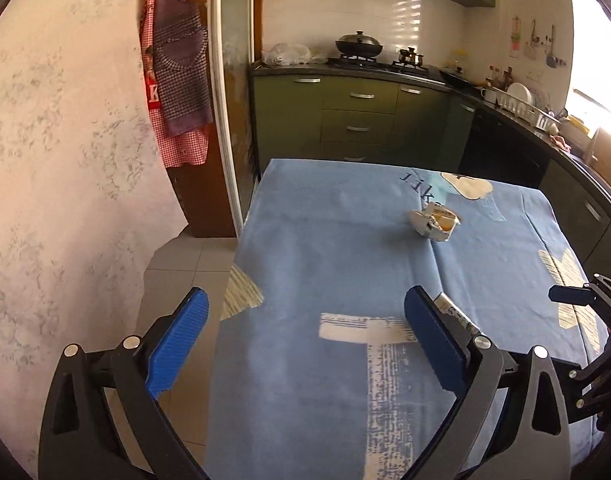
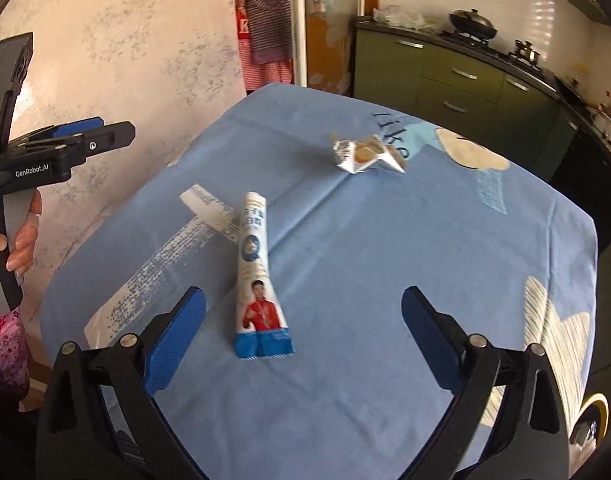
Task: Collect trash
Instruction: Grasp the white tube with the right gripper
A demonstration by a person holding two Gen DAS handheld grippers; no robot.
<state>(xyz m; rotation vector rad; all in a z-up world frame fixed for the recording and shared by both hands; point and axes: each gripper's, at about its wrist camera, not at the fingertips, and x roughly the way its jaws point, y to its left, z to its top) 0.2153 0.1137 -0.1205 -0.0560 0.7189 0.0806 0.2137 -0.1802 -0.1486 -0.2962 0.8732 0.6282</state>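
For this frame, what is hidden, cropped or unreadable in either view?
- Left wrist view: the stick packet is mostly hidden behind the left gripper's finger.
- Both views: the print on the crumpled wrapper is too small to read.
- Right wrist view: a round yellow-rimmed object is cut off behind the right gripper; identity unclear.

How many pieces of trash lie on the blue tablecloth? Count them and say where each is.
2. A long sachet wrapper lies near the right gripper; a crumpled wrapper sits farther back, mid-table. The tablecloth shows nothing else, though its nearest edge is hidden.

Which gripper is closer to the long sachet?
Right. The right gripper is open with the long sachet lying between its fingers; the left gripper is off to the sachet's left.
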